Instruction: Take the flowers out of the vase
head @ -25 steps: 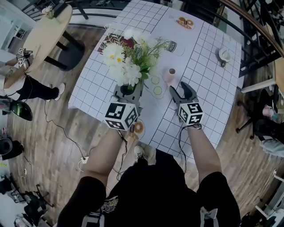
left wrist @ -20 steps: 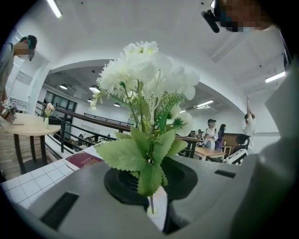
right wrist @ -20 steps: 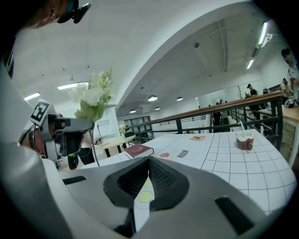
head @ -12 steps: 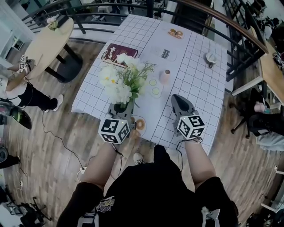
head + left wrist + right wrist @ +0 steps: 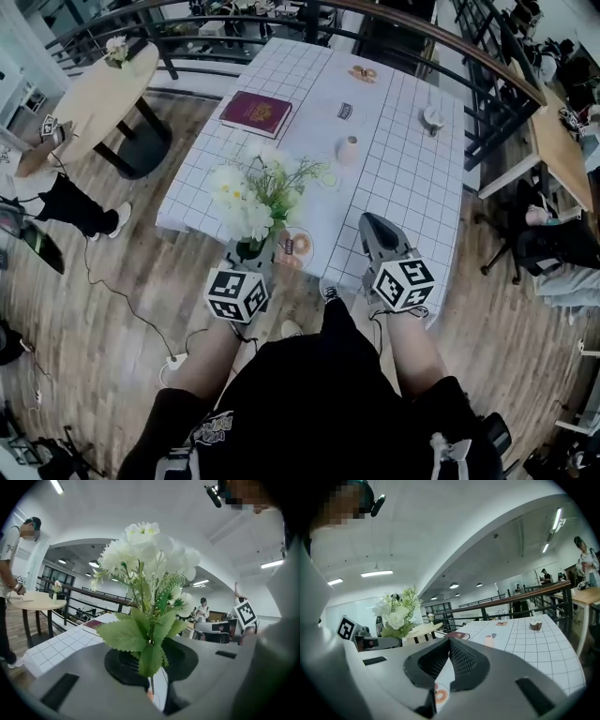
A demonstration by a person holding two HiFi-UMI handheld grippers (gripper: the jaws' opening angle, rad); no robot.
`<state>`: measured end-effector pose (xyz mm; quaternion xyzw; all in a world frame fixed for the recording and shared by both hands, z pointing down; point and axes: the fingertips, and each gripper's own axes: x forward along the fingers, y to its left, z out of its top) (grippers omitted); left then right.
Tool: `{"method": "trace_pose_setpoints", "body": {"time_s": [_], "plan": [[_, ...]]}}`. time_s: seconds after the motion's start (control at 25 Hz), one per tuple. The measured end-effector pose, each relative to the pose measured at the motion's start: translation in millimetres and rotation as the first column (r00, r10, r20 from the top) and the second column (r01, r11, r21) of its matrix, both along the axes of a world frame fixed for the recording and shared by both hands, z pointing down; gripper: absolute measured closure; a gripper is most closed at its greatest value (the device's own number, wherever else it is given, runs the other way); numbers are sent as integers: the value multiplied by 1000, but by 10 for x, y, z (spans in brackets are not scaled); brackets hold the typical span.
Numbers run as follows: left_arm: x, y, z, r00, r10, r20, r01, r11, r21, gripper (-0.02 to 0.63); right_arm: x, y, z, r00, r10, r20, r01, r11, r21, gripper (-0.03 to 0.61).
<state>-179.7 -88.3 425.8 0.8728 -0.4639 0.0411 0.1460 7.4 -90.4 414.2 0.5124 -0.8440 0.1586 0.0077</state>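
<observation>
Left gripper view shows your left gripper pinching the stems of the white flower bunch, with the stems upright and the blooms rising above the jaws. You hold the bunch over the near edge of the table, well apart from the small pink vase farther out. Your right gripper, to the right, is pressed together on nothing, so setting the bunch down likely falls to your left.

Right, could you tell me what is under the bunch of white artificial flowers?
Under the bunch of white artificial flowers, the thin green stem is pinched in the left gripper. A plate with a doughnut shows beside it; the white gridded table beneath is covered.
</observation>
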Motion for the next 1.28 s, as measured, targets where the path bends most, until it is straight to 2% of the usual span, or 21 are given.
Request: {"method": "trace_pose_setpoints", "body": {"time_s": [0.2, 0.4, 0.56, 0.72, 1.28], "plan": [[-62, 151, -44, 1000, 12, -5, -12, 1000, -15, 554, -57, 201, -28, 1000, 15, 8, -15, 1000, -7, 557], [-117, 532, 37, 999, 48, 3, -47, 999, -25, 554, -313, 647, 52, 1000, 2, 21, -1, 1000, -17, 557], [-34, 460, -22, 998, 63, -4, -63, 998, -31, 554, -401, 631, 25, 1000, -25, 5, 25, 999, -21, 557], [-53, 634, 26, 998, 62, -12, -62, 998, -28, 554, -482, 836, 80, 999, -38, 6, 38, 999, -19, 557], [-41, 763, -20, 997, 69, -19, -69, 998, -6, 554, -446, 1012, 58, 1000, -13, 15, 13, 1000, -4, 557]]}}
